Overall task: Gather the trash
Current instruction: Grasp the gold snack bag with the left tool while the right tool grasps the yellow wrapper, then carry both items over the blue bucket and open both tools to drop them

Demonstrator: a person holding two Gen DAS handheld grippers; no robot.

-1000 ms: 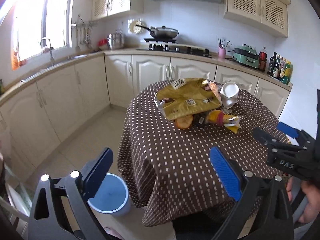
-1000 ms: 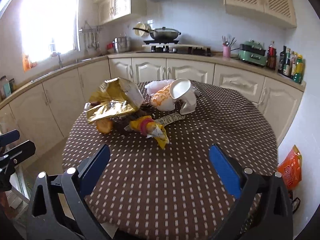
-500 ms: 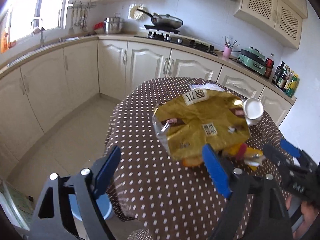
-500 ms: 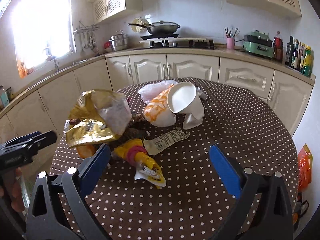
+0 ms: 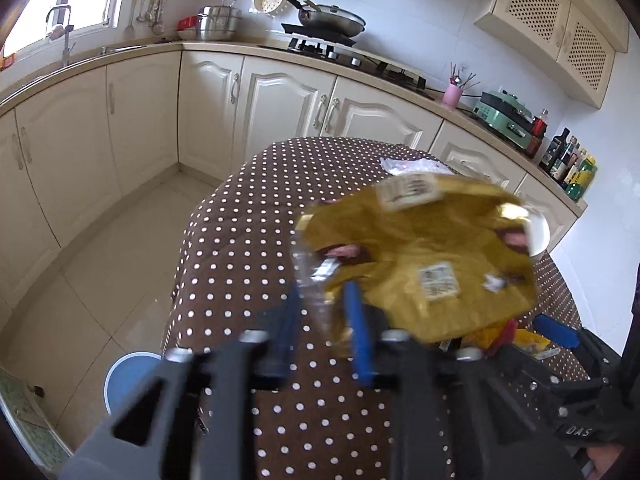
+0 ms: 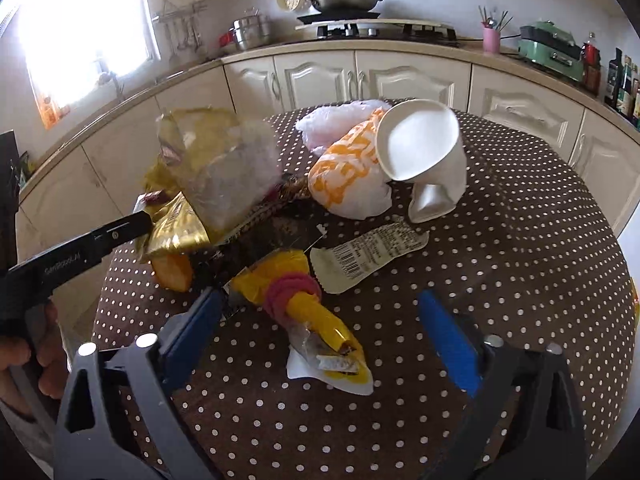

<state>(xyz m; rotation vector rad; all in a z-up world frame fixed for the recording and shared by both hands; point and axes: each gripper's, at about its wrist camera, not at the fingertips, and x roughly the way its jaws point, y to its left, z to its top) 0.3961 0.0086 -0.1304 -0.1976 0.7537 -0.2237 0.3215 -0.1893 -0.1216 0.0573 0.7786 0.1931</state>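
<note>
While the left gripper [image 5: 326,320] has just been closing on the gold snack bag's [image 5: 424,256] clear edge (on the dotted tablecloth [image 5: 240,240]), lift slowly; the right gripper [image 6: 320,336], jaws wide and just narrowing, straddles the yellow wrapper [image 6: 316,316].

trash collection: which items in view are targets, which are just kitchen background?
Job:
large gold foil snack bag, its edge pinched in the left gripper
yellow wrapper with red hair tie
crushed white paper cup
orange-and-white plastic bag
torn barcode label
blue bin on the floor

Lying about:
wok on the stove
pink utensil cup
green appliance
</note>
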